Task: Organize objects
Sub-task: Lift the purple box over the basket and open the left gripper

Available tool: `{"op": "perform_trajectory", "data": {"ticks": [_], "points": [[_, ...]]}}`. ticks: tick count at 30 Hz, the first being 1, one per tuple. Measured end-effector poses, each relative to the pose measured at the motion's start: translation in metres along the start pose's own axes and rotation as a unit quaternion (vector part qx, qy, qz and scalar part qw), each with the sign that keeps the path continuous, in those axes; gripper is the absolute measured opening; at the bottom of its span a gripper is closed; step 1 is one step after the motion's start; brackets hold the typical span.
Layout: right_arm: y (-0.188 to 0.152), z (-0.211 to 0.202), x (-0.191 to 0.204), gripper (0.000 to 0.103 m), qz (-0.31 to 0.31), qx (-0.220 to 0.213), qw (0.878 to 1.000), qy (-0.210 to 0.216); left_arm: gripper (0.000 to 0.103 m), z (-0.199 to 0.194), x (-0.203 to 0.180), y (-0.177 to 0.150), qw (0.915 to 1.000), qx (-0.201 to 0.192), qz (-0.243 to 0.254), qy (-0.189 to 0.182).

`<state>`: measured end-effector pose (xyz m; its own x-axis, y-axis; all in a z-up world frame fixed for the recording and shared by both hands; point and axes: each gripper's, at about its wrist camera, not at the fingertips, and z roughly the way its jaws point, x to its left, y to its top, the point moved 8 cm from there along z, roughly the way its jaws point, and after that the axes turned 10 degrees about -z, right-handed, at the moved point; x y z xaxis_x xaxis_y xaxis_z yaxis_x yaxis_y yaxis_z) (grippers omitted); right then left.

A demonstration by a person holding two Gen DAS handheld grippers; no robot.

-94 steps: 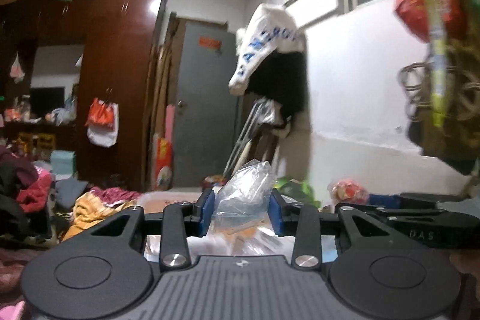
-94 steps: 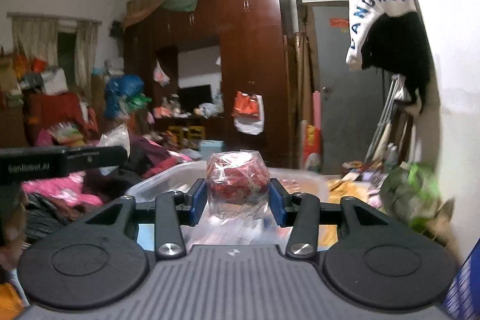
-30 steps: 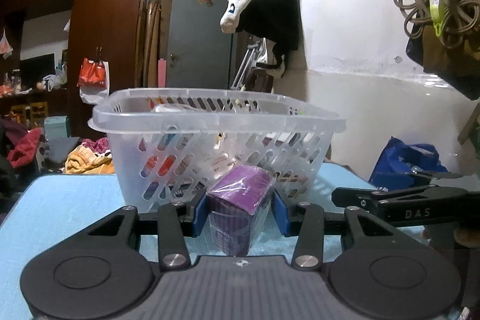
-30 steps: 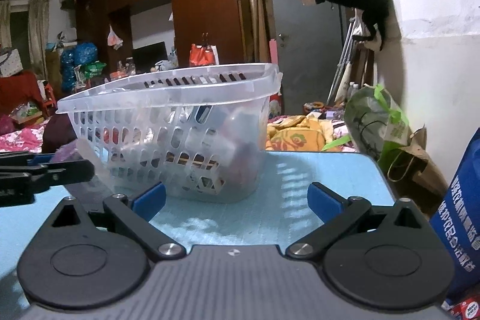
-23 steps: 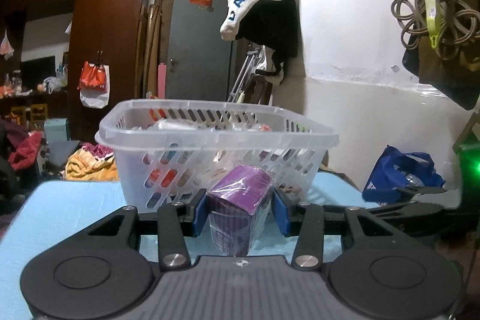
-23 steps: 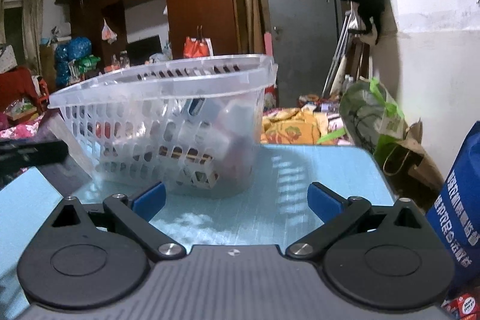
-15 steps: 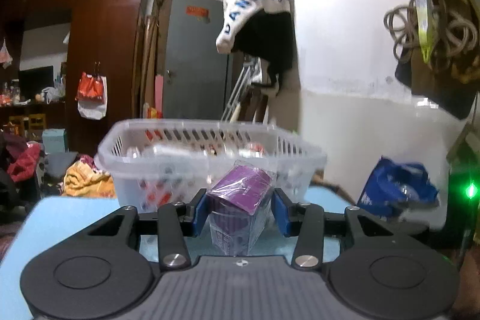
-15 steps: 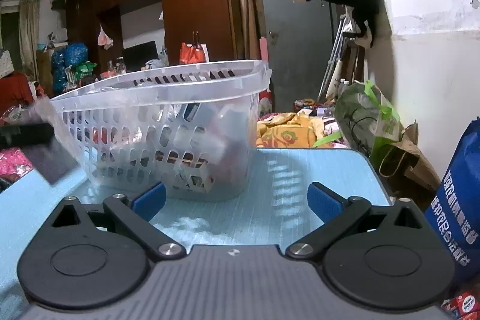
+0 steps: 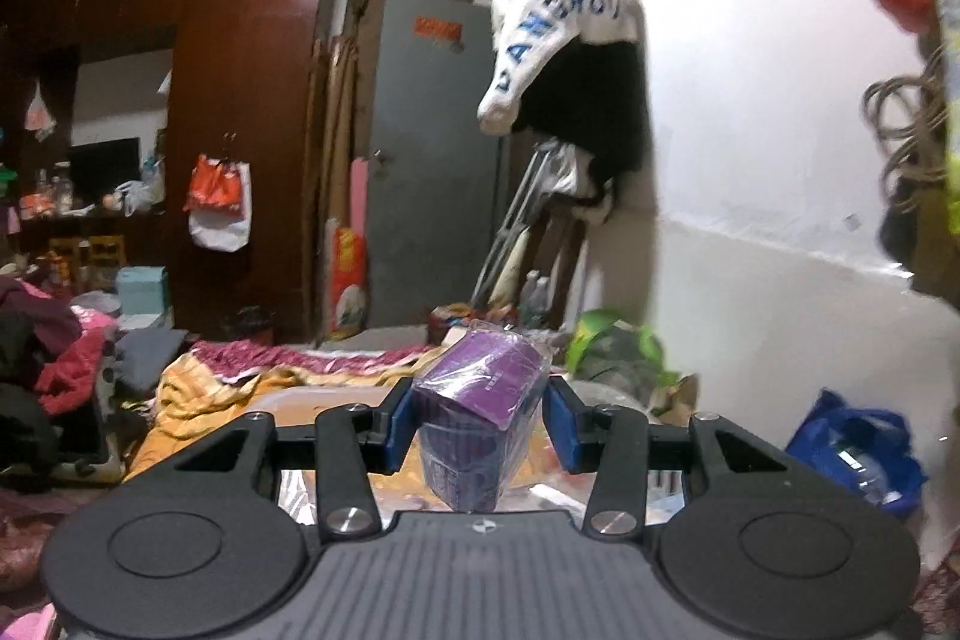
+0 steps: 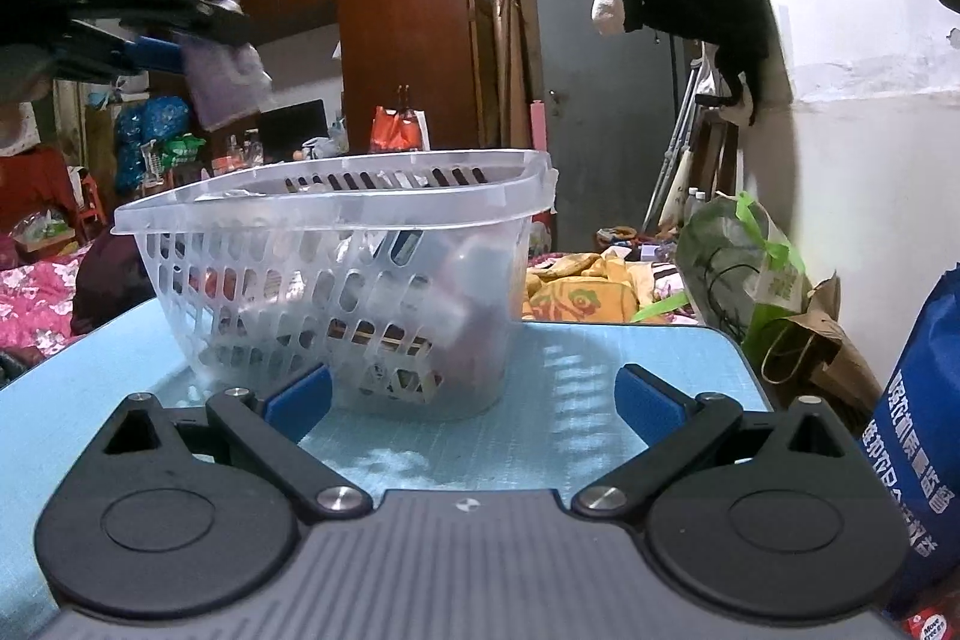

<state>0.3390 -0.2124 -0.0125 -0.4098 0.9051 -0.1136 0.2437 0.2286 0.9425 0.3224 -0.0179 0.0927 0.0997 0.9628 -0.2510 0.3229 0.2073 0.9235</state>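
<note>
Currently left gripper (image 9: 479, 427) is clamped on the purple wrapped box (image 9: 480, 424), held aloft at 10 o'clock above the basket (image 10: 336, 280); right gripper (image 10: 474, 400) gapes empty; advise centring over the rim before releasing.

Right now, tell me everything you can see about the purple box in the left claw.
The purple box is a small carton sealed in clear, crinkly plastic wrap that catches the light. It is tilted, one top corner toward the camera, with faint pale print on its upper face. The left claw is shut on it, a blue pad pressing each side. In the right wrist view it hangs blurred in the air, above and left of the clear slotted basket, touching nothing else.
</note>
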Motion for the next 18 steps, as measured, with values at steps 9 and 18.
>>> {"op": "perform_trajectory", "data": {"ticks": [9, 18], "points": [[0.098, -0.040, 0.005, 0.103, -0.009, -0.092, 0.995, 0.043, 0.049, 0.004, 0.014, 0.005, 0.9998, 0.003, -0.006, 0.019], [0.146, 0.034, 0.006, 0.056, -0.051, 0.010, 0.997, 0.056, 0.049, 0.016, 0.028, 0.012, 0.9990, 0.024, -0.008, 0.036]]}}
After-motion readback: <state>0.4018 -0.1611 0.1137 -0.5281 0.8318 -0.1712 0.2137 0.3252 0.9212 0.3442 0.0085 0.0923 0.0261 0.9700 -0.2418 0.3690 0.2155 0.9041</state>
